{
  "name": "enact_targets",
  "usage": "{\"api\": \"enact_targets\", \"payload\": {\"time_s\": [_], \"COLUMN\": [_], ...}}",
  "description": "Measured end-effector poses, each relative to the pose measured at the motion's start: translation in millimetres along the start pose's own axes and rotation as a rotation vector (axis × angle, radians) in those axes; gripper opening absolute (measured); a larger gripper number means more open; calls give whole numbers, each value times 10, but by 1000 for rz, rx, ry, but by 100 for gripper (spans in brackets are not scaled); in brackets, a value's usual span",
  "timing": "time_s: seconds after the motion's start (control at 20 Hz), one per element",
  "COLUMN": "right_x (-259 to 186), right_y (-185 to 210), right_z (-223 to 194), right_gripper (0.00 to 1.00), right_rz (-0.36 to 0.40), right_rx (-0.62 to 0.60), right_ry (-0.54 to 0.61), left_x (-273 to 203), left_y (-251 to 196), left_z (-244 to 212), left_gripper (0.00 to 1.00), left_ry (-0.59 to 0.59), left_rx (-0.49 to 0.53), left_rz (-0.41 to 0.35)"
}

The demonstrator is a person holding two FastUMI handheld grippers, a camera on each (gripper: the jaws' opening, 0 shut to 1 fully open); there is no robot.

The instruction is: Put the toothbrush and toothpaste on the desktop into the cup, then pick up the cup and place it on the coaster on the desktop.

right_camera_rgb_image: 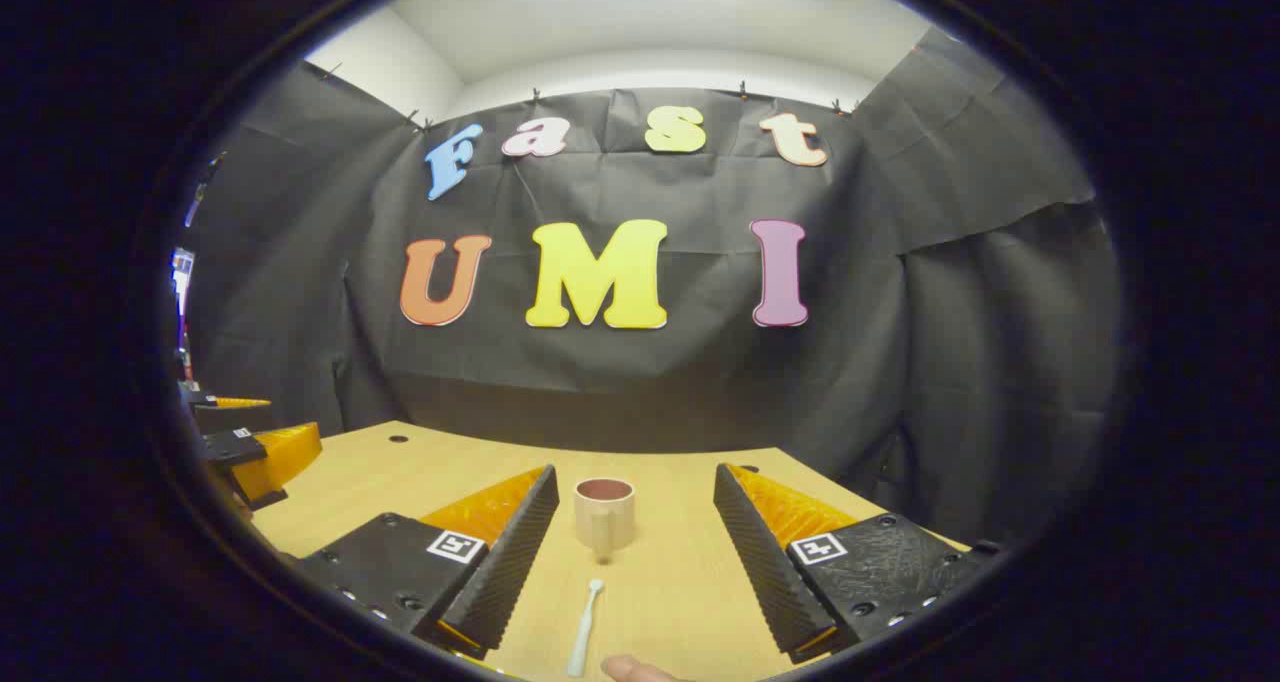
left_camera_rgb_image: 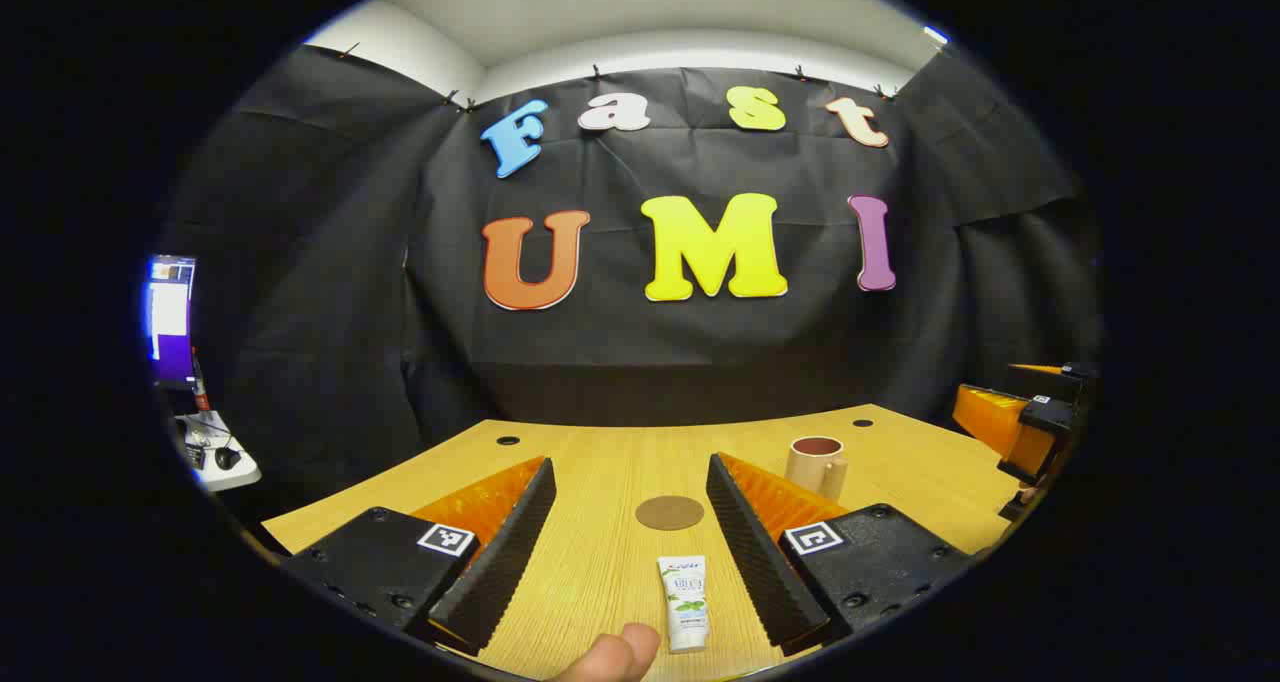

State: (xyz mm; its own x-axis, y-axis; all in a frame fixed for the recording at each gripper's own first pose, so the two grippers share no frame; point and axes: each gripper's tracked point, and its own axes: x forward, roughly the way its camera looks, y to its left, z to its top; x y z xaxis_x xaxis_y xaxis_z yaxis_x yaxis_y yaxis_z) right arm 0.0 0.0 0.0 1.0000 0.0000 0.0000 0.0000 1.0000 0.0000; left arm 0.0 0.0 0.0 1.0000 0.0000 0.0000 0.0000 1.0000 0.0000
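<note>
In the left gripper view a white toothpaste tube (left_camera_rgb_image: pixel 685 602) lies flat on the wooden desktop (left_camera_rgb_image: pixel 600 552), between the wide-apart fingers of my open left gripper (left_camera_rgb_image: pixel 630 487). Beyond it is a round brown coaster (left_camera_rgb_image: pixel 669 512), and a beige cup (left_camera_rgb_image: pixel 817 465) stands upright to the right. In the right gripper view a white toothbrush (right_camera_rgb_image: pixel 585 627) lies on the desktop in front of the same cup (right_camera_rgb_image: pixel 604 512), both between the spread fingers of my open right gripper (right_camera_rgb_image: pixel 635 492). The right gripper (left_camera_rgb_image: pixel 1020 427) appears at the far right edge, the left gripper (right_camera_rgb_image: pixel 250 452) at the far left edge.
A fingertip (left_camera_rgb_image: pixel 615 657) pokes in at the bottom beside the toothpaste, and another fingertip (right_camera_rgb_image: pixel 635 670) shows near the toothbrush handle. Small round holes (left_camera_rgb_image: pixel 507 440) mark the desktop's back edge. A lit screen (left_camera_rgb_image: pixel 170 317) and a cluttered side table (left_camera_rgb_image: pixel 215 452) stand far left.
</note>
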Motion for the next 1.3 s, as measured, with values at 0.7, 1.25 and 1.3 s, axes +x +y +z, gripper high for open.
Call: {"api": "enact_targets", "payload": {"time_s": [0.7, 1.25, 1.3], "right_x": [67, 242, 268], "right_y": [-104, -21, 2], "right_z": [-122, -687, -799], "right_gripper": [97, 95, 95], "right_rz": [-36, -9, -2], "right_rx": [-1, -4, -9], "right_ry": [47, 185, 217], "left_x": [-22, 3, 3], "left_y": [-13, -59, -48], "left_z": [-77, -169, -172], "left_gripper": [96, 97, 97], "left_ry": [37, 59, 59], "left_rx": [-59, -61, -60], "left_rz": [-13, -26, -26]}}
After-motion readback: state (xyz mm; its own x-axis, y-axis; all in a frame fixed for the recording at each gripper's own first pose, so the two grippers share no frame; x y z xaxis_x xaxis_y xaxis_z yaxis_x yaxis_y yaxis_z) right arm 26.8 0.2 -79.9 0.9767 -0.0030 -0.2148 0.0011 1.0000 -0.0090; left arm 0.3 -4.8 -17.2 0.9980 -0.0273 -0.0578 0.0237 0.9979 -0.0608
